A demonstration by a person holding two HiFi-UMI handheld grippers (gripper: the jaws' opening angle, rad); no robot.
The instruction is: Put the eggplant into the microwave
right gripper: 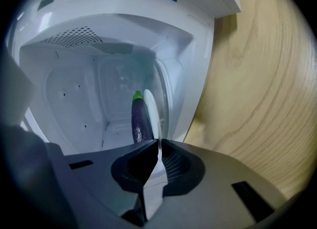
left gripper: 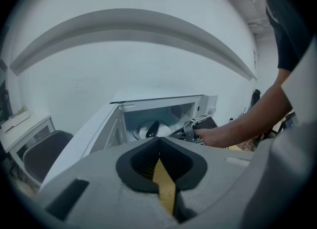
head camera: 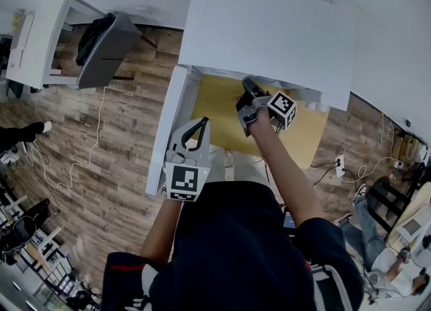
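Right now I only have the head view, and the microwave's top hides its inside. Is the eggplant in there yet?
Observer: Yes. In the right gripper view the eggplant lies on a white plate inside the microwave.
Operator: What are my right jaws on?
Observer: The right gripper looks shut on the plate's rim, not on the eggplant.
Operator: And the other hand?
Observer: The left gripper is shut with nothing between its jaws. It is outside the microwave and points at the open cavity.
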